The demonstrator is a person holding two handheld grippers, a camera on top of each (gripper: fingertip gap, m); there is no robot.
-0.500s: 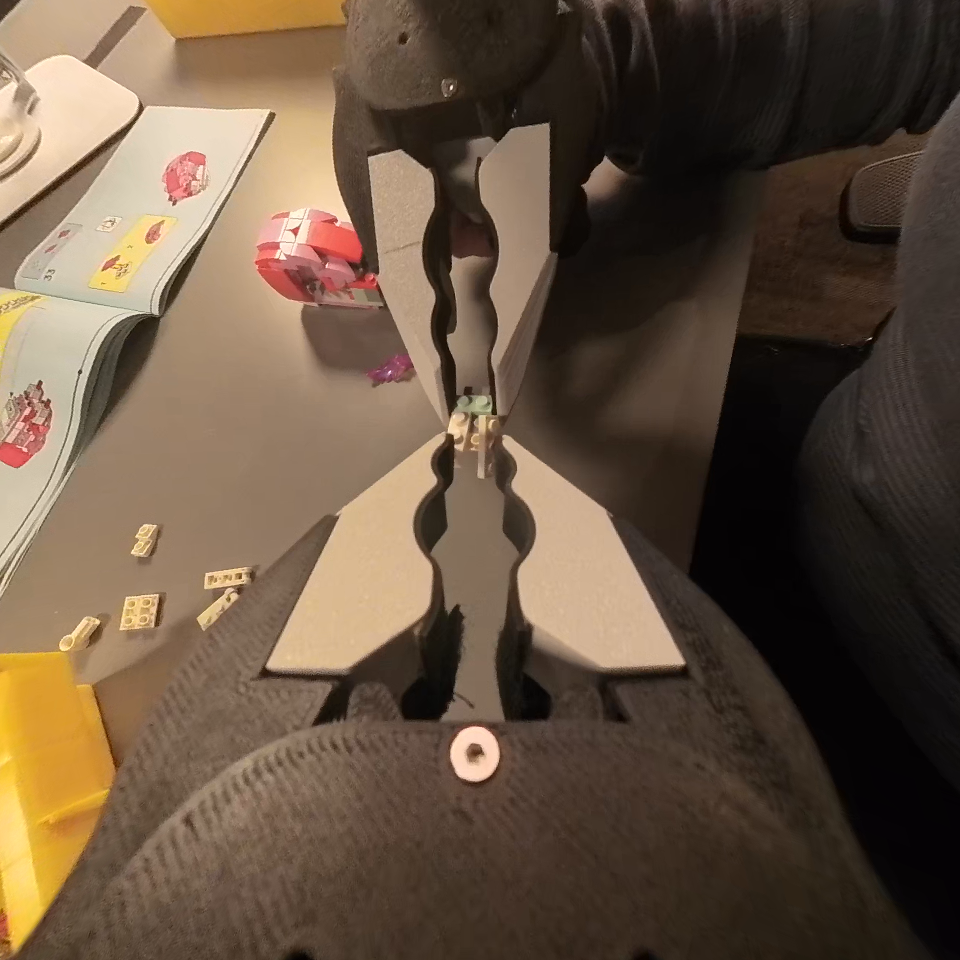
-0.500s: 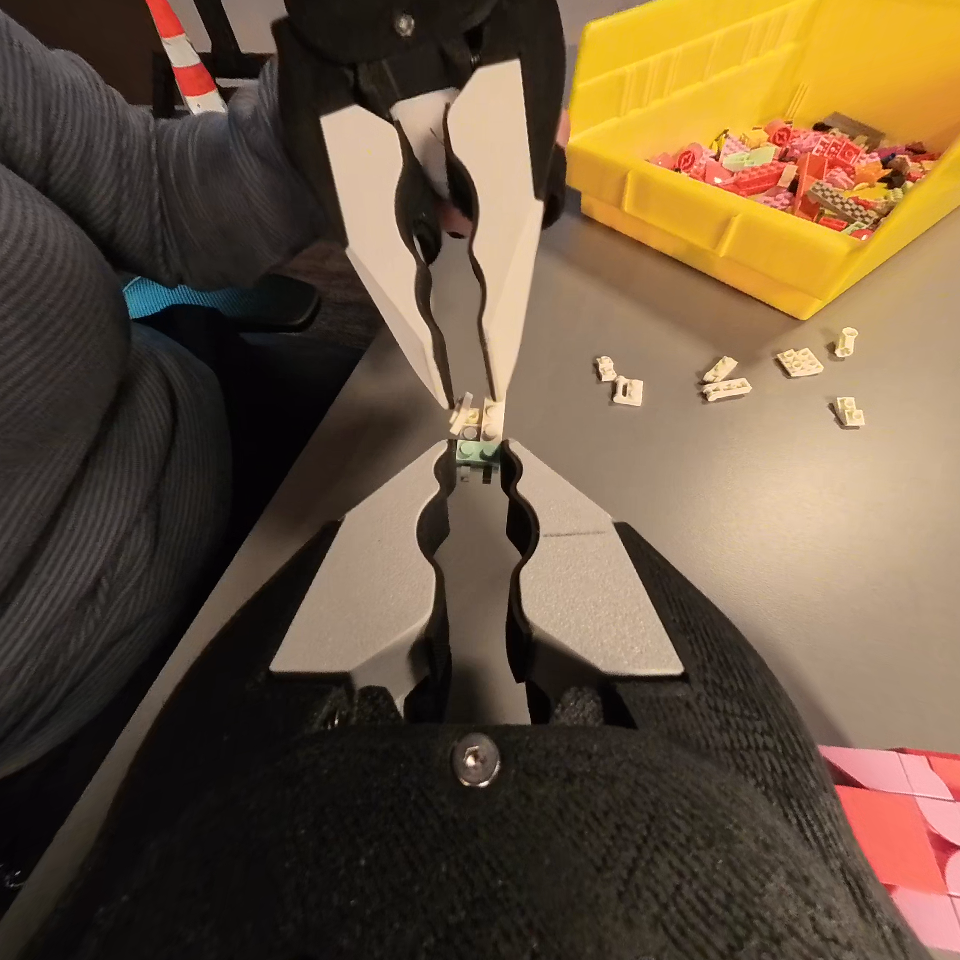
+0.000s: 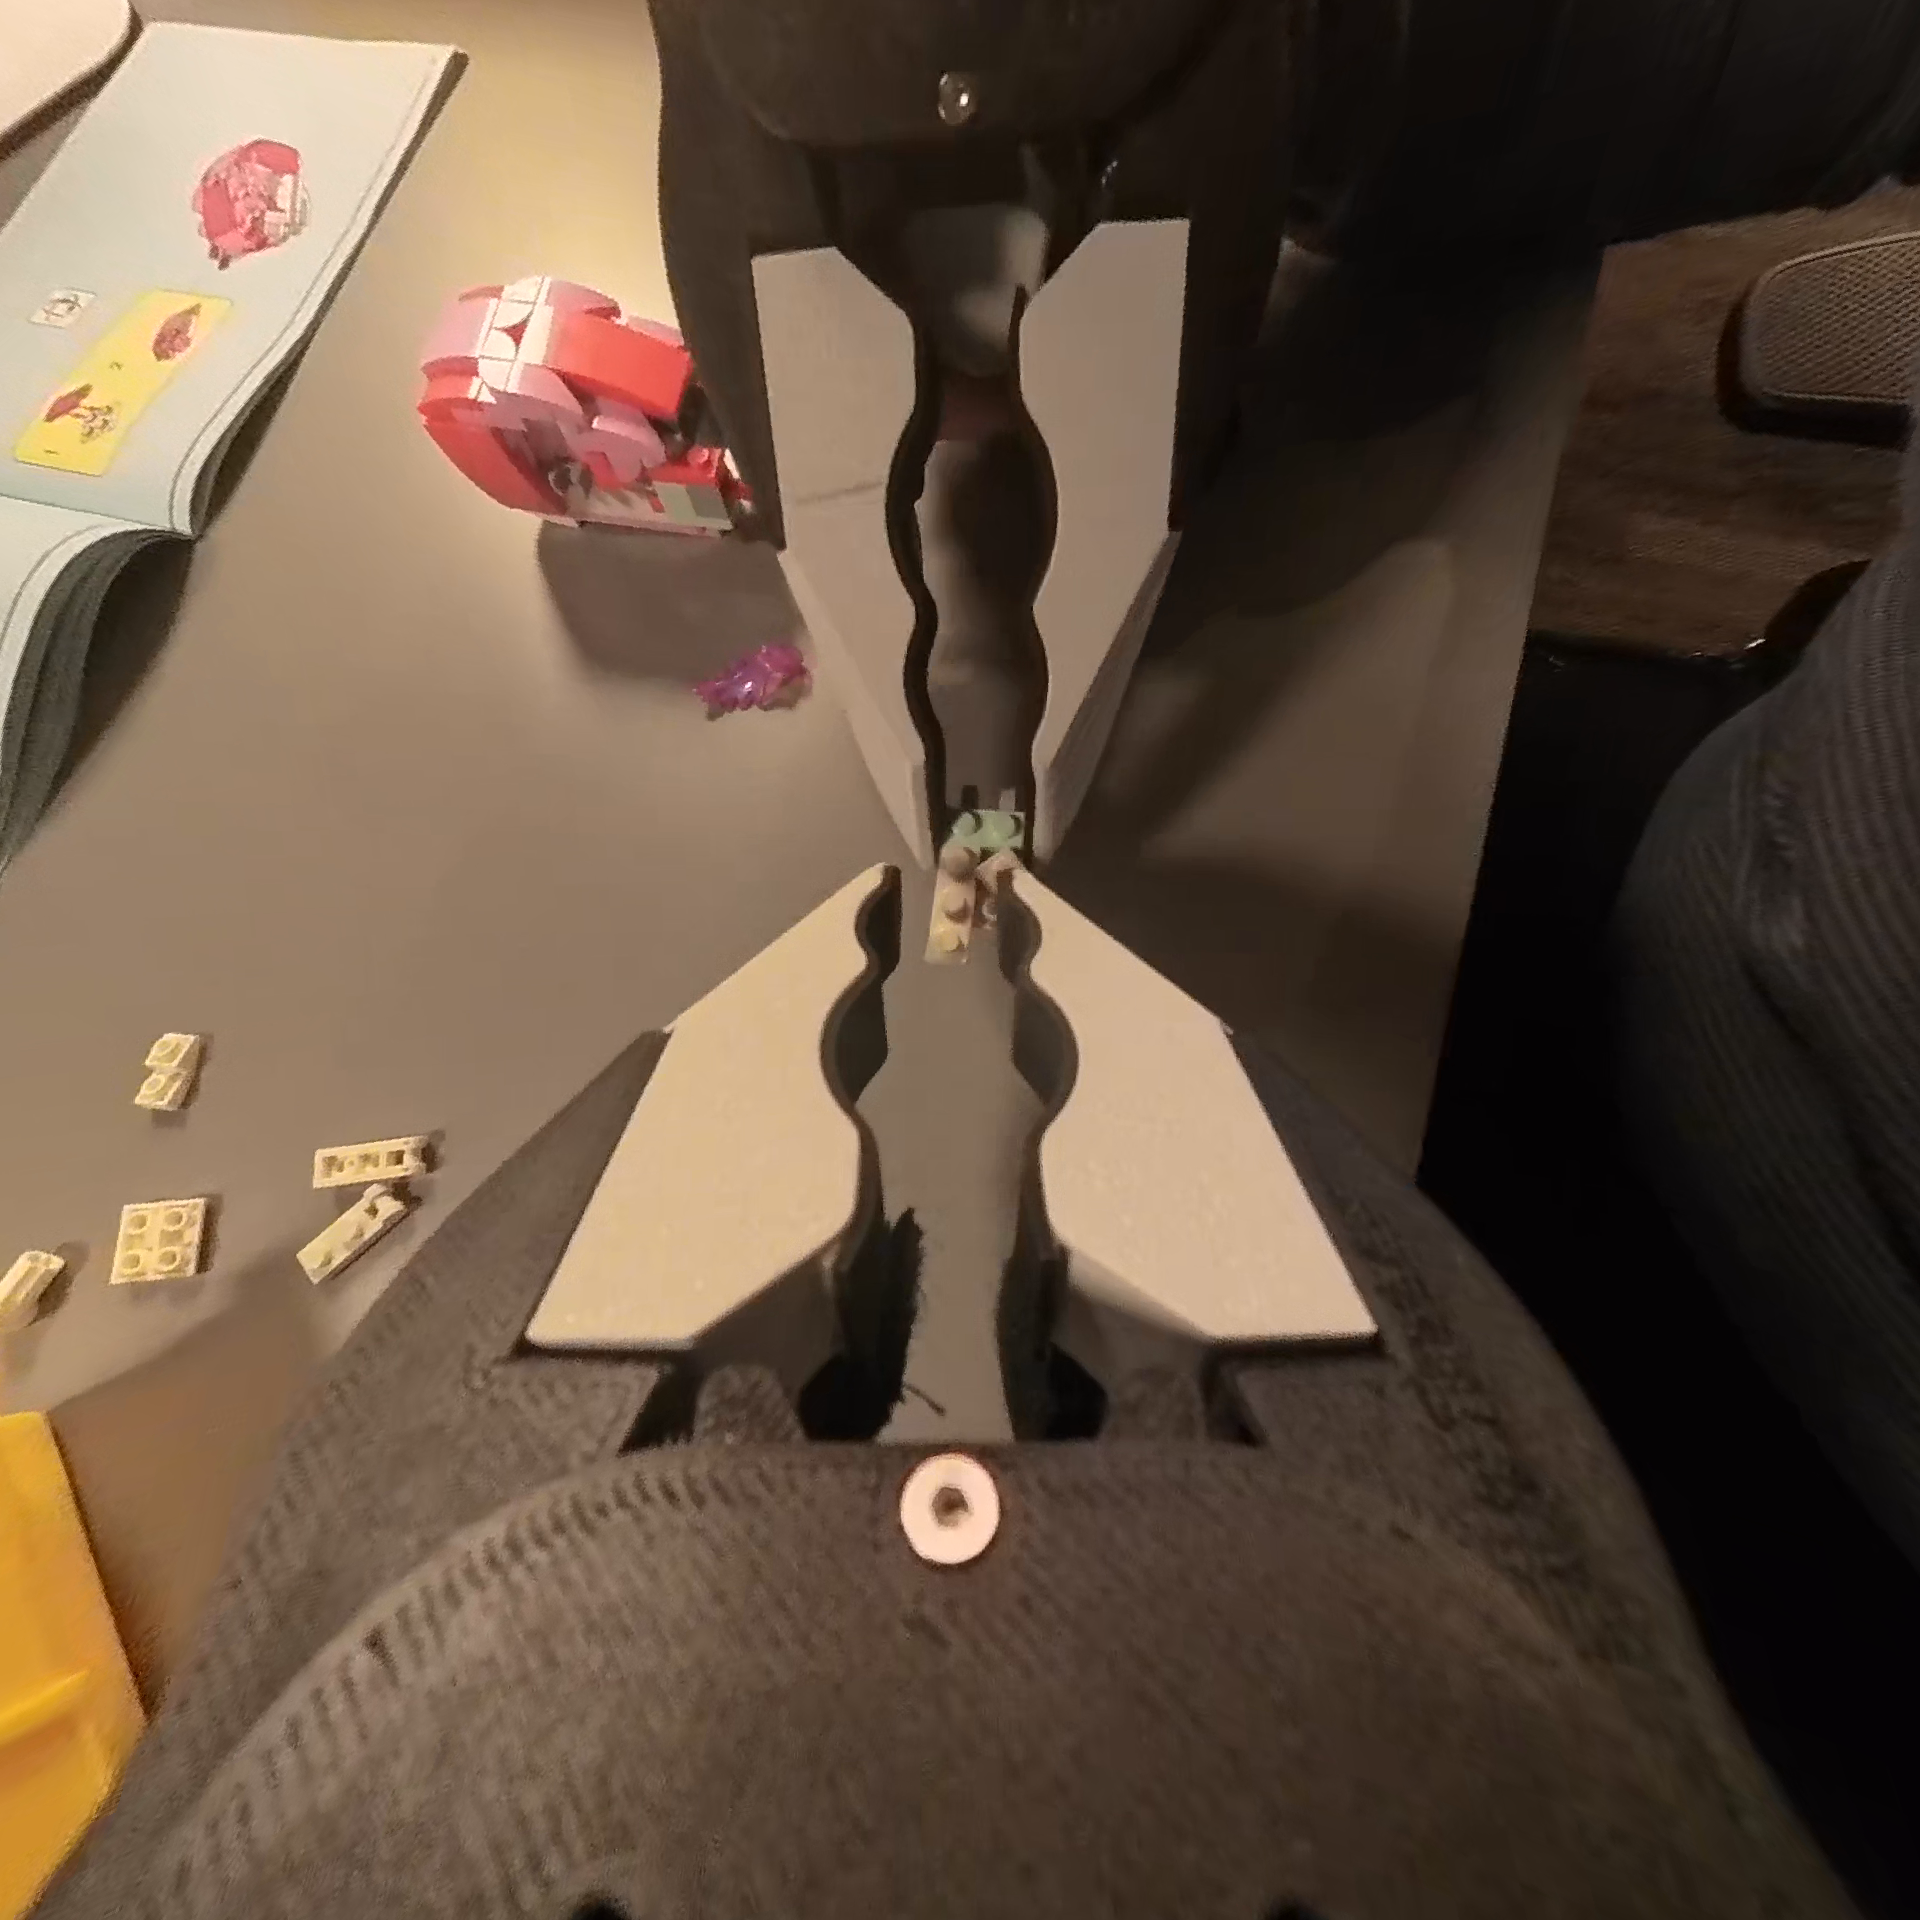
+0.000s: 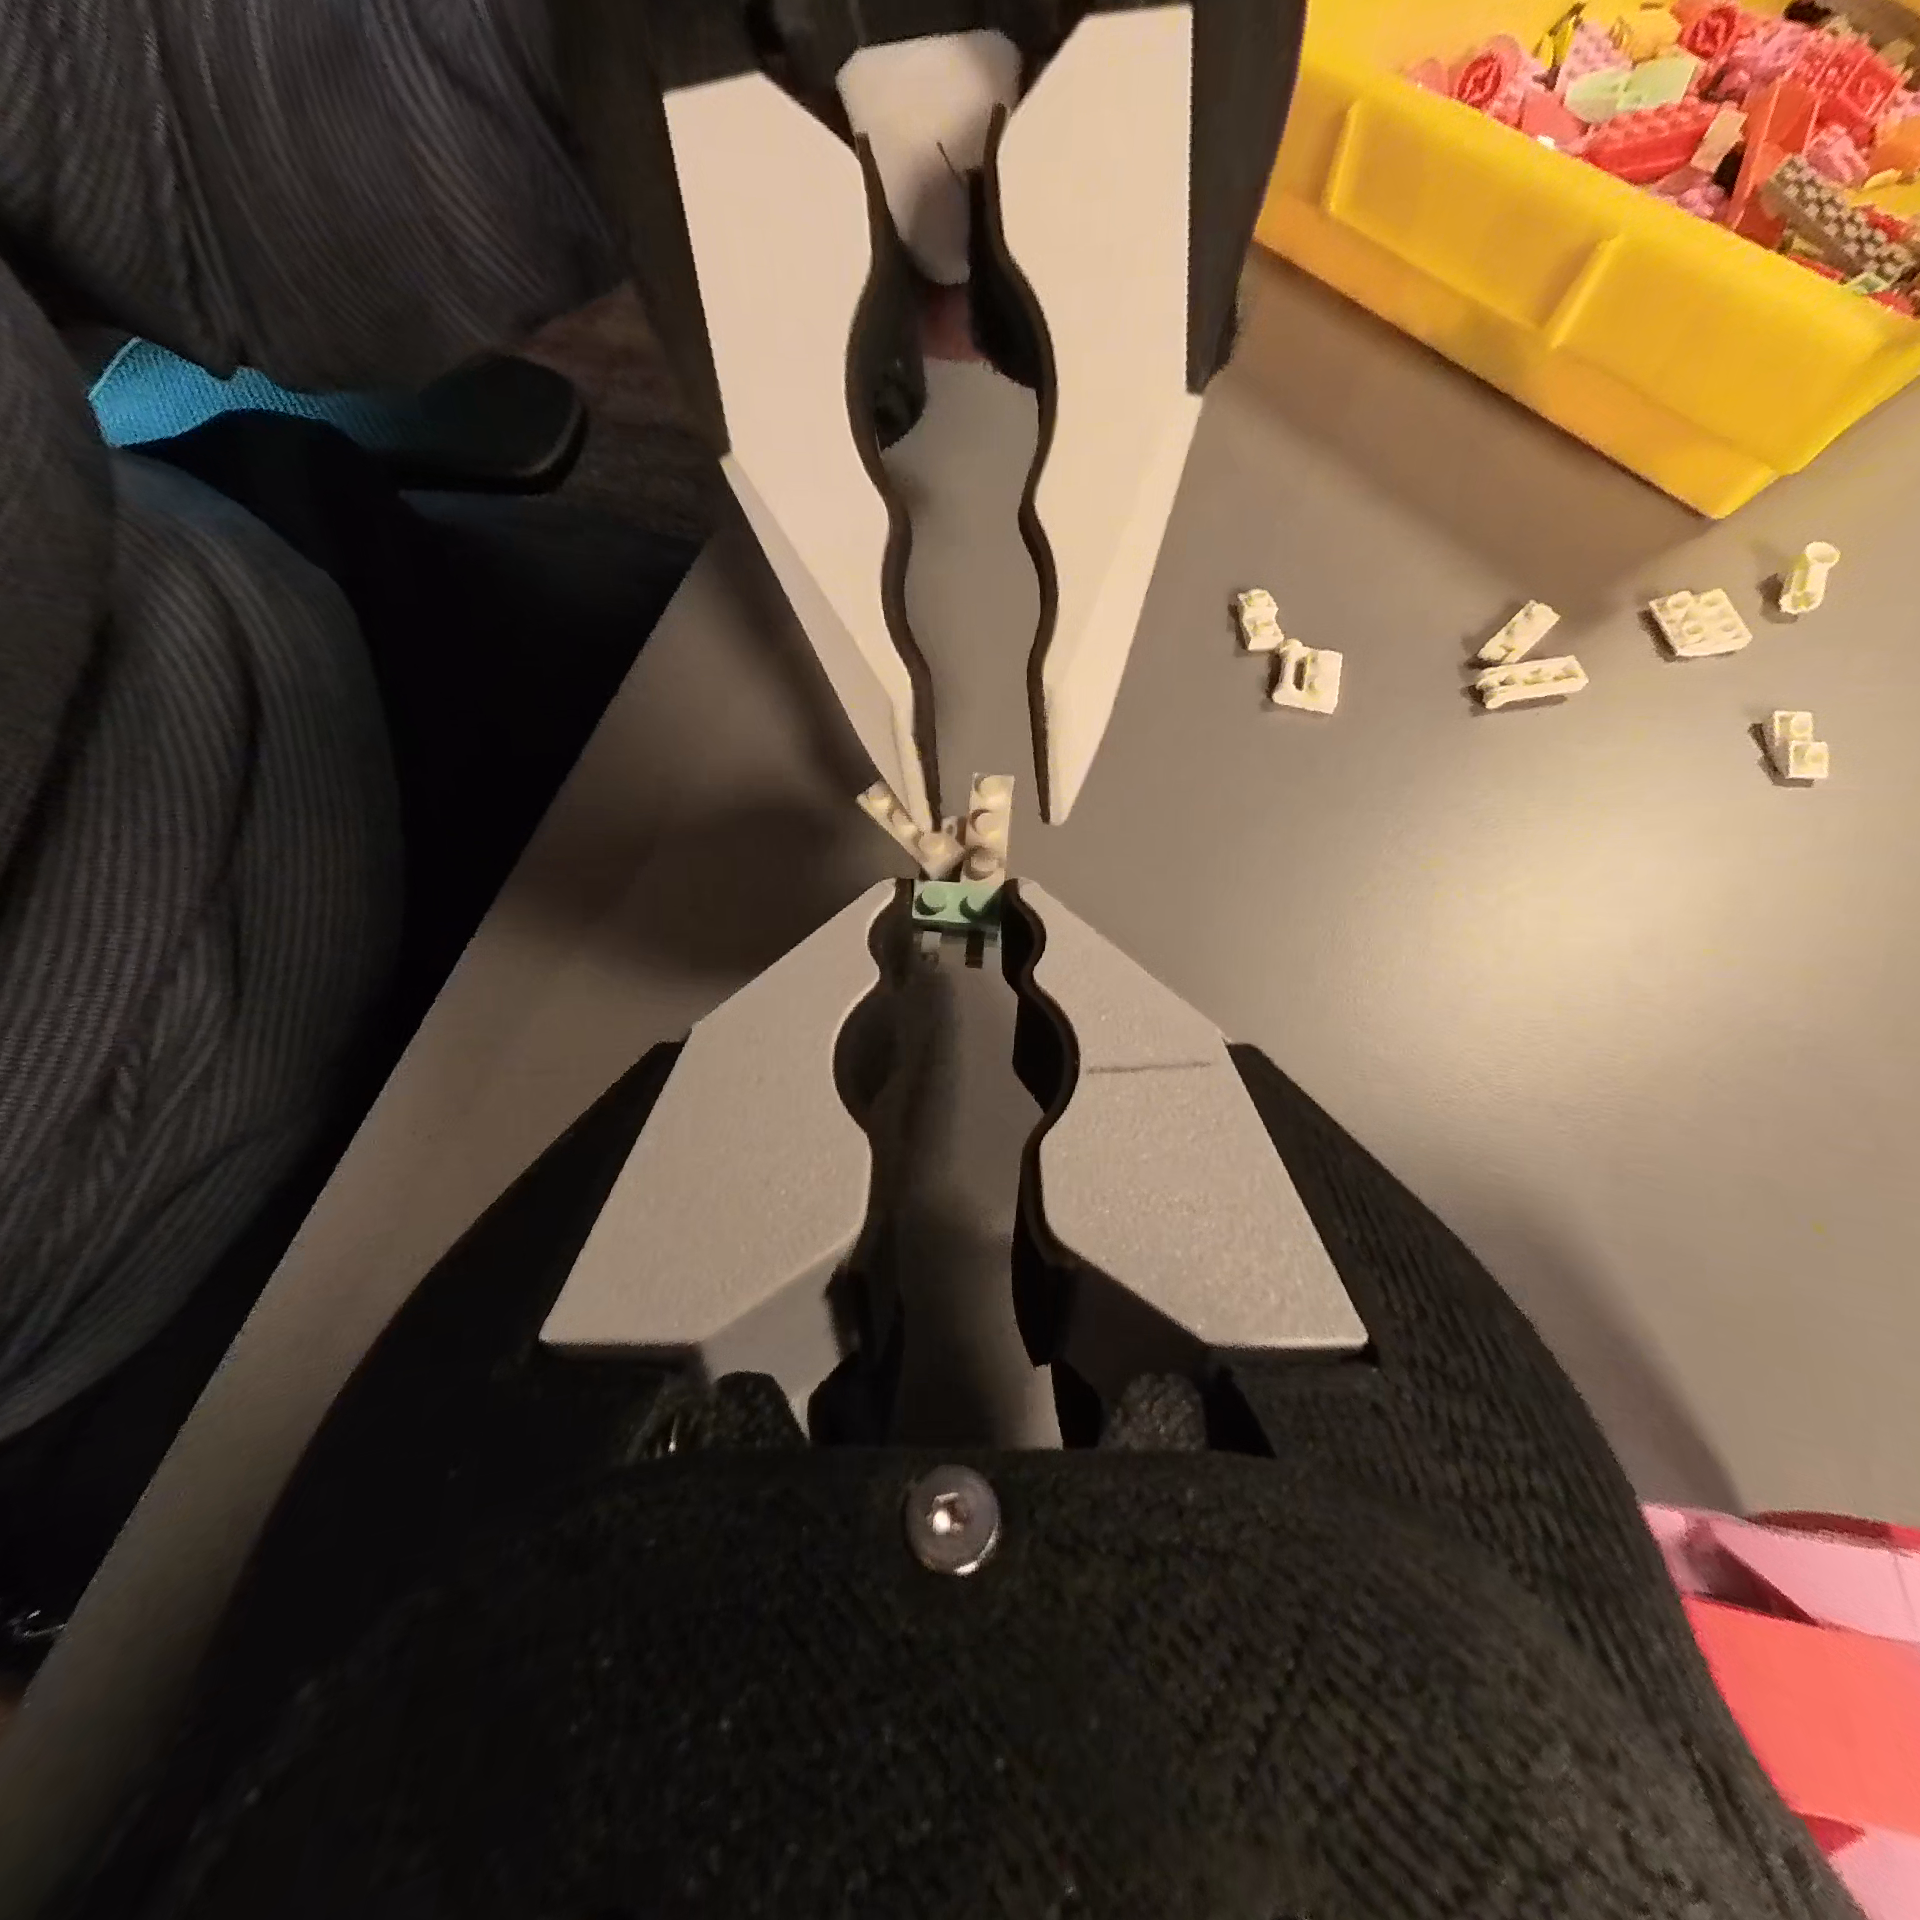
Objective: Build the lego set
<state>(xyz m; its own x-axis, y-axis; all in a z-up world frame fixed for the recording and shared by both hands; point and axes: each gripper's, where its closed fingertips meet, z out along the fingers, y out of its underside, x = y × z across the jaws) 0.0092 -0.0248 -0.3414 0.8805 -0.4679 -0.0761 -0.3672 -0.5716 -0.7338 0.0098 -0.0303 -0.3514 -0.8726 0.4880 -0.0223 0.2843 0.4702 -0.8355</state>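
Note:
My right gripper [image 4: 954, 896] is shut on a small pale green brick [image 4: 956, 902] and holds it above the grey table [image 4: 1455, 987]. Two cream plates stick out from the brick towards my left gripper [image 4: 982, 816]. One cream plate [image 4: 989, 816] stands between the left fingers, with a gap to the far pad. The other cream plate [image 4: 891, 816] is splayed out beyond one left finger [image 4: 914, 769]. In the left wrist view my left gripper [image 3: 956, 883] is open around the cream plates [image 3: 954, 920]. The green brick [image 3: 987, 831] sits between the right gripper's [image 3: 987, 847] tips.
A red and pink brick model [image 3: 571, 416], an open instruction booklet [image 3: 208, 260] and a purple piece [image 3: 753, 675] lie on the table. Loose cream pieces [image 4: 1694, 623] lie near a yellow bin [image 4: 1558, 291] of bricks. A person's clothed body [image 4: 156, 727] is past the table edge. Left and right tips are no more than a few centimetres apart.
My left jaws have opened wider around the cream plates. One cream plate has swung out sideways past a left finger. The right gripper still holds the green brick.

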